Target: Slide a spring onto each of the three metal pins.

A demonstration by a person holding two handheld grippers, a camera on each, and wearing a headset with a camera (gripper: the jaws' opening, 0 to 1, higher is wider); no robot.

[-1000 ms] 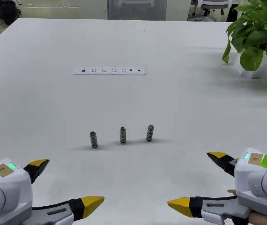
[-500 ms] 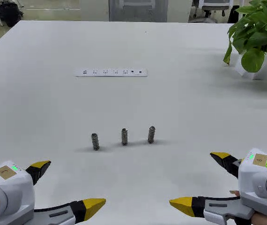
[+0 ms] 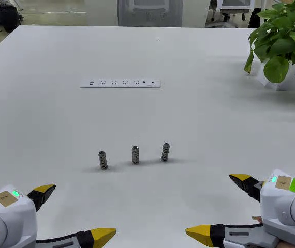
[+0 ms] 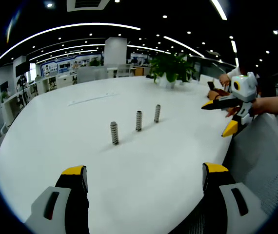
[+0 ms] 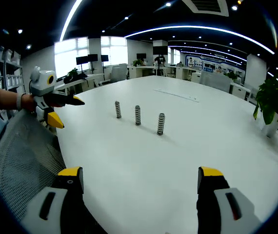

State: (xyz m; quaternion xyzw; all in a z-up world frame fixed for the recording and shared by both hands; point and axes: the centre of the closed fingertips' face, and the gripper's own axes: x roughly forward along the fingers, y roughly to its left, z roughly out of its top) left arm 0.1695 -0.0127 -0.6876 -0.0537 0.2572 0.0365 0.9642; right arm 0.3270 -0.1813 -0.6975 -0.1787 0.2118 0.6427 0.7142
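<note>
**A:** Head view?
**B:** Three little grey coiled metal springs [image 3: 135, 154] stand in a row in the middle of the white desk [image 3: 44, 113].
**A:** Left gripper view?
**B:** The left claw [image 4: 144, 169] is wide apart and empty, with the springs ahead.
**A:** Right gripper view?
**B:** The right claw [image 5: 139, 171] is wide apart too, and empty.

Your left gripper [image 3: 76, 212] is cut off at 7 o'clock, your right gripper [image 3: 214, 205] at 5 o'clock; the plant [image 3: 282, 36] is cropped at 2 o'clock; any pins inside the springs [image 3: 135, 154] are too small to tell.
</note>
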